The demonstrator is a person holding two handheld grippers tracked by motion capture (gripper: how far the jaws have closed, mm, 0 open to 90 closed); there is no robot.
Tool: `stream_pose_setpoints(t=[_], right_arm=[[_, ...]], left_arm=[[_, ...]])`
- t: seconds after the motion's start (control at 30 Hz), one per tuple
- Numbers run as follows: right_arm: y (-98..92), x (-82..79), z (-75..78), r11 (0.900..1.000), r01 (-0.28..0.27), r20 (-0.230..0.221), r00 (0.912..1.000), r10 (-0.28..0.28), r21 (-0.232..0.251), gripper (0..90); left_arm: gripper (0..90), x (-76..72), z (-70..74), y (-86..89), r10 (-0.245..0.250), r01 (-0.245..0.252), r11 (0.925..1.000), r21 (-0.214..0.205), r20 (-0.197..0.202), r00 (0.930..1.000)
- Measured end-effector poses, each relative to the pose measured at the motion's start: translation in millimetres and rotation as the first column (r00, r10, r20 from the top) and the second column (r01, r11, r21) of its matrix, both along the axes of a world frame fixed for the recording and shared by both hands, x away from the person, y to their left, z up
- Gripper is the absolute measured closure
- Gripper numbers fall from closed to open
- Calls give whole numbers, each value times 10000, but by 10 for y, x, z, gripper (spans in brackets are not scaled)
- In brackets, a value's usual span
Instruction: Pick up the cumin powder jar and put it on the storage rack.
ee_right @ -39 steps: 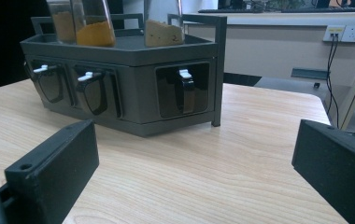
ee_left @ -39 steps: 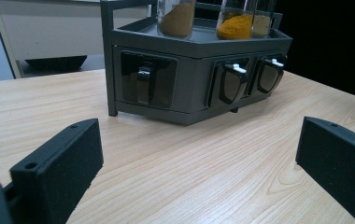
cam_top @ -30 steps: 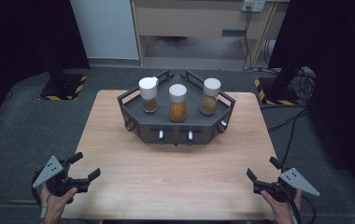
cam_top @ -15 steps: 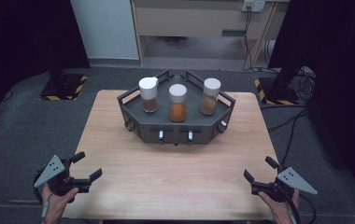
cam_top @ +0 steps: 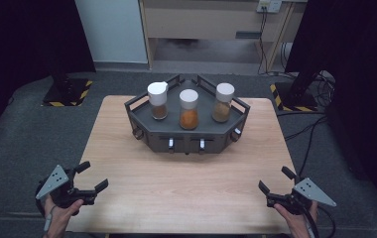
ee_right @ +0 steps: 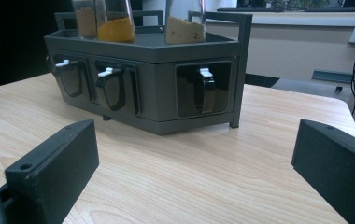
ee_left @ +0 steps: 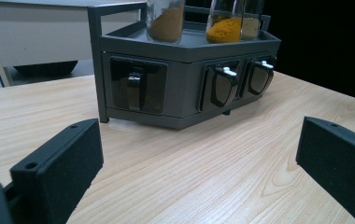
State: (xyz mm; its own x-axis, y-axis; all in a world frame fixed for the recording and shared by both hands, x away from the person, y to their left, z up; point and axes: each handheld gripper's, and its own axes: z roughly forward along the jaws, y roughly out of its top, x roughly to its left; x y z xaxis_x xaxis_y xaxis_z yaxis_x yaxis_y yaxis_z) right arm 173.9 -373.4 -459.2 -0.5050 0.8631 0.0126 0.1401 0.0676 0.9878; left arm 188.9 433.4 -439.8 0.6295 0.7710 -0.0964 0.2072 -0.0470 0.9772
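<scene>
Shifted slightly inward since earlier: right gripper [cam_top: 276,185], jaws spread wide, empty, near right table edge. Left gripper [cam_top: 91,176], jaws wide apart, empty, near left. Dark grey spice rack [cam_top: 186,139] far centre on wooden table [cam_top: 186,188], three white-capped jars on top.

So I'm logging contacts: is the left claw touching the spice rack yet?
Apart. In the high view the left claw sits at the table's near left corner, with bare wood between it and the rack; the left gripper view shows that gap too.
</scene>
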Motion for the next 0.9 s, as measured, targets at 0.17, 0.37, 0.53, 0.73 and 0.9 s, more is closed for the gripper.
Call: stream_pose_setpoints(t=[0.17,0.37,0.53,0.73,0.9], right_arm=[[6,-7,3,10000,8,13,10000,-8,3,11],[2,-5,0,10000,27,-1,10000,-27,24,11],[6,-8,0,10000,56,2,10000,-56,13,11],[11,-9,4,10000,68,-12,10000,-68,1,11],[13,-9,3,10000,90,-23,10000,-90,4,13]], left_arm=[[0,-5,-3,-1,0,0,10000,-23,32,10000],[0,-11,-4,2,10,-9,10000,-35,43,10000],[0,-11,-2,2,-6,6,10000,5,57,10000],[0,-20,-6,2,41,-41,10000,-25,89,10000],[0,-25,-7,1,69,-69,10000,-19,110,9999]])
